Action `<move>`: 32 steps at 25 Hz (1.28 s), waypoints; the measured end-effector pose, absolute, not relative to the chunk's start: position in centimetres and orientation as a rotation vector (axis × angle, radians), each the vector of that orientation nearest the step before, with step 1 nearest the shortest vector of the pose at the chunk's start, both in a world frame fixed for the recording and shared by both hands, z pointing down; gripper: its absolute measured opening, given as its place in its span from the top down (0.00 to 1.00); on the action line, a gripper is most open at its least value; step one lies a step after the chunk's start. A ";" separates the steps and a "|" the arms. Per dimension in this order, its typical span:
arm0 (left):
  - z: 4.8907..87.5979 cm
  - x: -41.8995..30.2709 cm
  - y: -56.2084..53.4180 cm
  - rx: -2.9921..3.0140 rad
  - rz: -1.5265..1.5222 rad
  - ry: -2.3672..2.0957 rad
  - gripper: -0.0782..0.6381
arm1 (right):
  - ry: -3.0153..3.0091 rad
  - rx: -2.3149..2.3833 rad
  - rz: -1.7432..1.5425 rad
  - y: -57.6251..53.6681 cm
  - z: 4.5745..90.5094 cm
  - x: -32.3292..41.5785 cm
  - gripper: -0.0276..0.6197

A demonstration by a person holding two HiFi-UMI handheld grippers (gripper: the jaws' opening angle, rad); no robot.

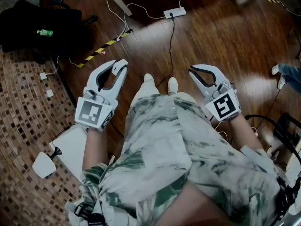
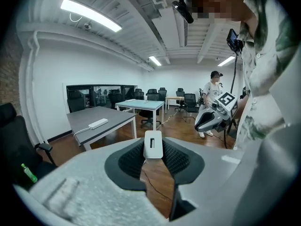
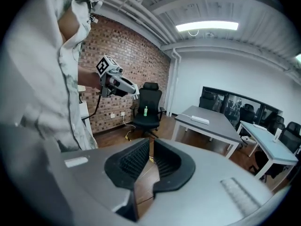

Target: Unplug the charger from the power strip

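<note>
My left gripper (image 1: 120,65) (image 2: 153,160) is held out in front of me at waist height, shut on a small white charger (image 2: 153,145) with a dark slot, pinched between the far ends of its pads. In the head view the charger is hard to pick out. A white power strip (image 1: 174,12) lies on the wooden floor ahead, with a black cable (image 1: 171,36) running from it toward my feet. My right gripper (image 1: 193,71) (image 3: 151,144) is level with the left one, shut with nothing between its pads. Each gripper shows in the other's view: the right gripper (image 2: 198,125) and the left gripper (image 3: 134,91).
A black office chair (image 1: 42,22) (image 3: 148,105) holding a green bottle (image 1: 44,32) stands at the left by the brick wall. Grey and white tables (image 2: 94,117) stand around; one carries another power strip (image 3: 200,120). Yellow-black tape (image 1: 104,47) crosses the floor. Another person (image 2: 214,95) stands at the right.
</note>
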State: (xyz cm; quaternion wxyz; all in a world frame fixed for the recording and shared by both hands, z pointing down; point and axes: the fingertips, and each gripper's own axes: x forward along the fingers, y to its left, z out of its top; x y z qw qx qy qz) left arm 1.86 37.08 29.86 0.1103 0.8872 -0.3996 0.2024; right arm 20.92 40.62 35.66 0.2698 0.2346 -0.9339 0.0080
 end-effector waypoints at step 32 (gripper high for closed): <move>27.9 -1.3 55.3 2.797 0.365 -1.007 0.74 | -2.582 0.677 -0.118 56.6 29.2 9.9 0.93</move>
